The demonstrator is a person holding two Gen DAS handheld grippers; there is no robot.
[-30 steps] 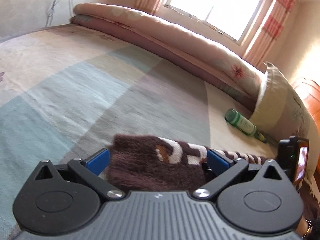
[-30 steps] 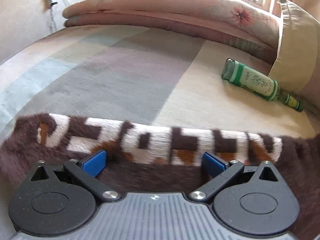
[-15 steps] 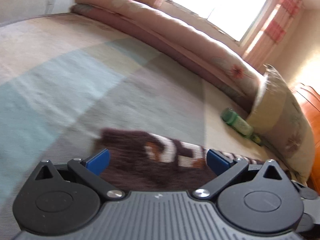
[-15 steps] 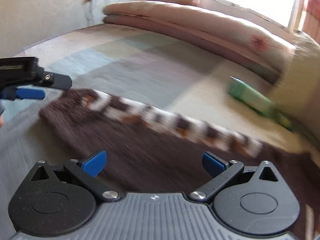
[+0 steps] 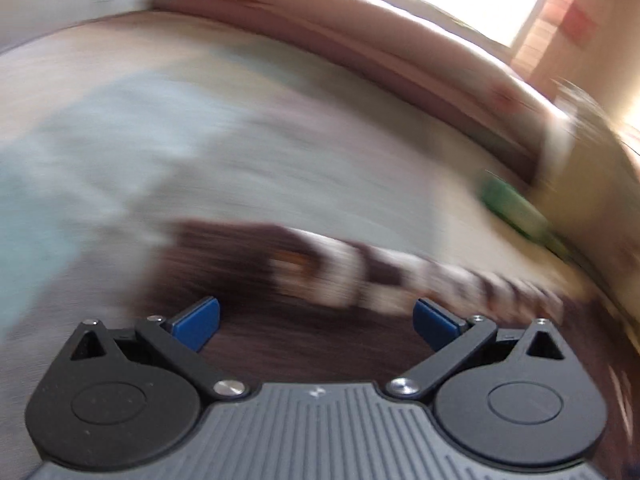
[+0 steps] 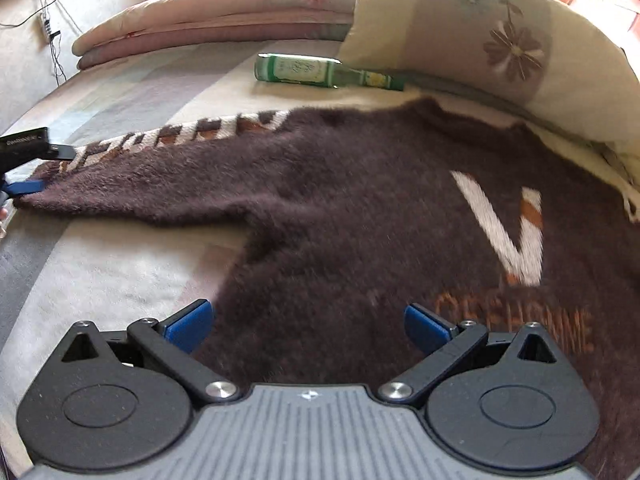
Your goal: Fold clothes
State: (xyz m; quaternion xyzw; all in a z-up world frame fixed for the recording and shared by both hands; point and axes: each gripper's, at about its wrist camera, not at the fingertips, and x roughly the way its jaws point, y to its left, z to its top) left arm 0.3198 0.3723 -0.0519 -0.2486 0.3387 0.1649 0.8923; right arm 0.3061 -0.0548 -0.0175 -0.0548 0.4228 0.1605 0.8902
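Claws, both mine, gape empty: left [image 5: 316,318], right [image 6: 306,320], over one sweater [image 6: 360,208]; one bottle [image 6: 320,72], one pillow [image 6: 500,40].

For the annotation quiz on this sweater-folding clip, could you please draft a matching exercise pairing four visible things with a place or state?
Things:
1. brown sweater
2. green bottle
3. pillow
4. left gripper

Places or states:
A. lying on its side beside the pillow
B. at the sleeve's cuff end
C. spread flat on the bed, one sleeve stretched out
D. propped beyond the sweater's collar, flower print

Pairs: 1-C, 2-A, 3-D, 4-B
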